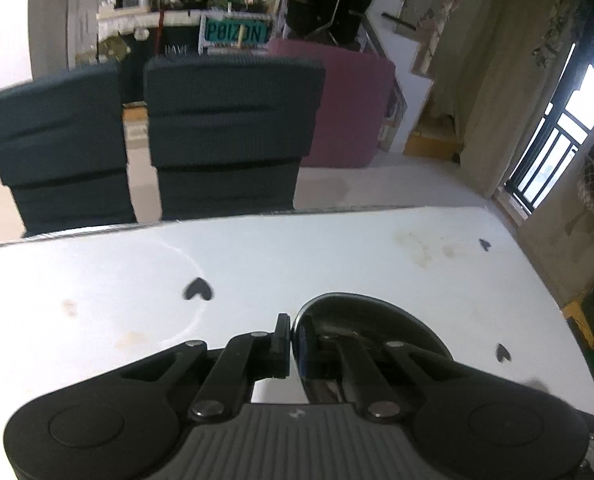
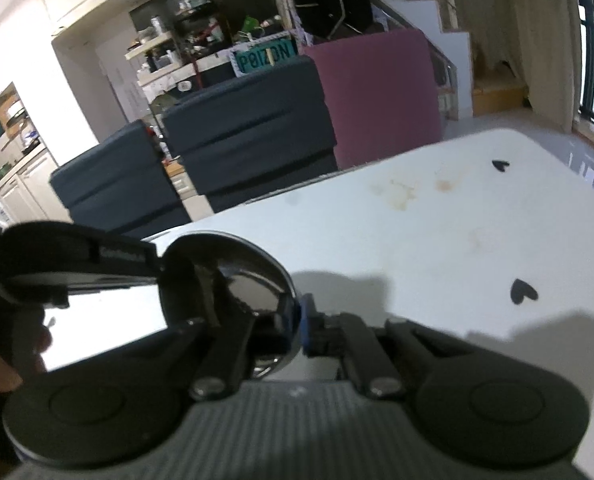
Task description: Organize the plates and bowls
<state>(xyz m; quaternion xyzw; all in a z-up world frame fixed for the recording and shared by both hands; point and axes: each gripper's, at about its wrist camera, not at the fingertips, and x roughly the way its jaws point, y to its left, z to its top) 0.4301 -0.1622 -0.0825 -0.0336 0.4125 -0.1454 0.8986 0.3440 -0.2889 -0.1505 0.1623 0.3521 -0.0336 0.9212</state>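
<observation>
A shiny steel bowl point(image 1: 361, 320) is held over the white table point(image 1: 337, 252), pinched at opposite sides of its rim by both grippers. My left gripper point(image 1: 293, 344) is shut on the bowl's left rim, one finger outside and one inside. In the right wrist view the same bowl point(image 2: 233, 276) sits left of centre. My right gripper point(image 2: 295, 332) is shut on its right rim. The left gripper point(image 2: 97, 264) shows there as a black body at the bowl's far left edge, with a hand below it.
The white table point(image 2: 457, 216) has black heart marks point(image 2: 523, 291), brown stains point(image 2: 397, 192) and a faint ring mark point(image 1: 189, 264). Two dark chairs point(image 1: 225, 128) stand at its far edge, with a maroon panel point(image 1: 349, 112) behind. The table's right edge drops to the floor.
</observation>
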